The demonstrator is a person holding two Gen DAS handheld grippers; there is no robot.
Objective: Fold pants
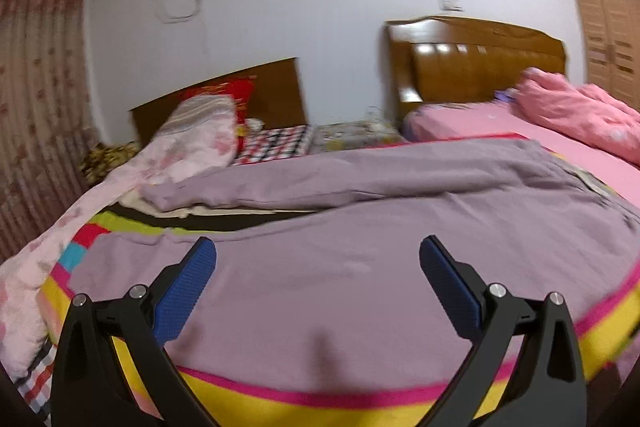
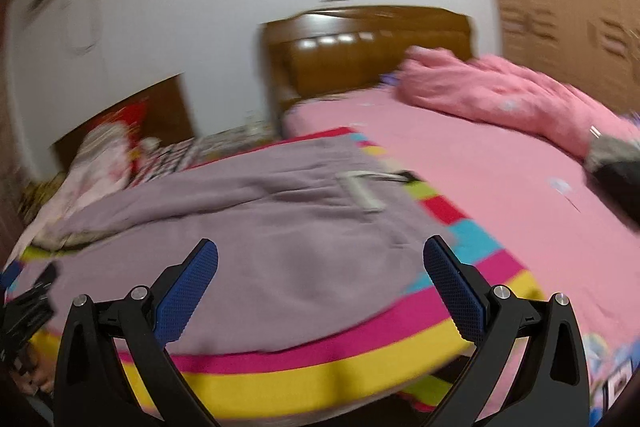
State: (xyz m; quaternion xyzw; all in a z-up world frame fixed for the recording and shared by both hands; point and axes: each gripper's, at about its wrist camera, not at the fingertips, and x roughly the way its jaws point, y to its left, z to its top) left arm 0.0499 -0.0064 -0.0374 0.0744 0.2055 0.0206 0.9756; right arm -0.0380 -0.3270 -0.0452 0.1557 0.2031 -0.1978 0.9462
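Both the left gripper (image 1: 318, 257) and right gripper (image 2: 320, 261) hover spread wide, holding nothing. The lilac pants (image 1: 360, 227) lie across mid-frame on a striped blanket (image 1: 256, 399) (legs trailing left); no fold looks started yet.

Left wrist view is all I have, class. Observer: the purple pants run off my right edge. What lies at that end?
Observer: The waistband end of the pants, with a white tag on it.
Operator: Is the right claw holding that end?
Observer: No. The right claw hovers open above the cloth, gripping nothing.
Operator: What is beyond the waistband?
Observer: The striped blanket ends there; a plain pink sheet continues to the right.
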